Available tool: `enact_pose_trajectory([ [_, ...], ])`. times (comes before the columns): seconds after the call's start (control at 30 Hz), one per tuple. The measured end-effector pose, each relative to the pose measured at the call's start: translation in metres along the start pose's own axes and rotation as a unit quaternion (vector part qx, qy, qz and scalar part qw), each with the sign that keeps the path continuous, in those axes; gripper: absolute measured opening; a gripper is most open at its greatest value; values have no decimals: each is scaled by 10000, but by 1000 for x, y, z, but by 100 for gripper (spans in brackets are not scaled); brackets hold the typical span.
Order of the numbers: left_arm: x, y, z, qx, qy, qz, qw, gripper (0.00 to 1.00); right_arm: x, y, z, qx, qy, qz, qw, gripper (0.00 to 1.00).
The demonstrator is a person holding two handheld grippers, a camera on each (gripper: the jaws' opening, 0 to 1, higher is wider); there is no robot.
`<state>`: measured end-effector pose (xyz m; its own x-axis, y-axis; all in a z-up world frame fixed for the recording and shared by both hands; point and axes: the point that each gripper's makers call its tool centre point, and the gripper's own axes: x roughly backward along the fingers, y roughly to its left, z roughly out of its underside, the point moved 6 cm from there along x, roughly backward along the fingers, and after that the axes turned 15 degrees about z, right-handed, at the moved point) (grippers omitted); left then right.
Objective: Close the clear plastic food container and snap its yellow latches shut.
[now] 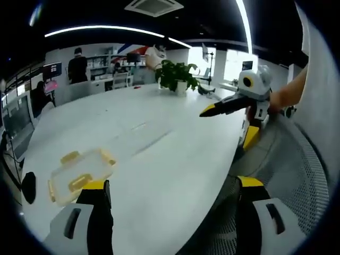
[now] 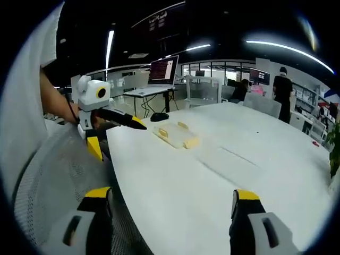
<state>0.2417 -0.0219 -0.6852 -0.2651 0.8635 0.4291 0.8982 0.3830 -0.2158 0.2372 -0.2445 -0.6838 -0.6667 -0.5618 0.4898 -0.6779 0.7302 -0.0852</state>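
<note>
First, bring both wide-open tools, left tool (image 1: 172, 191) and right tool (image 2: 170, 204), down to the container (image 1: 79, 175) lying apart on the white surface (image 1: 170, 154); press lid flat before latching.

We saw the clear plastic food container (image 1: 81, 174) lying flat on the white table, near its edge — a shallow rectangular box with its lid seated on top. Its yellow latches (image 1: 69, 156) stood out at the sides; in the left gripper view one showed on the far side, one on the near side and others at the two ends. Whether they were snapped down we could not tell. In the right gripper view the container (image 2: 176, 135) lay far off — pale, low, level on the tabletop.
</note>
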Motion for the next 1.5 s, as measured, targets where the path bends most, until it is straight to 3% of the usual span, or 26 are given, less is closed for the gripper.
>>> enact_pose_trajectory([
  [0.97,0,-1,-2,-73,29,34,10000,94,-2,3,-1,90,84,-97,9999,92],
  [1.5,3,10,-2,-38,61,-10,10000,92,-16,-4,-18,159,32,-176,9997,91],
])
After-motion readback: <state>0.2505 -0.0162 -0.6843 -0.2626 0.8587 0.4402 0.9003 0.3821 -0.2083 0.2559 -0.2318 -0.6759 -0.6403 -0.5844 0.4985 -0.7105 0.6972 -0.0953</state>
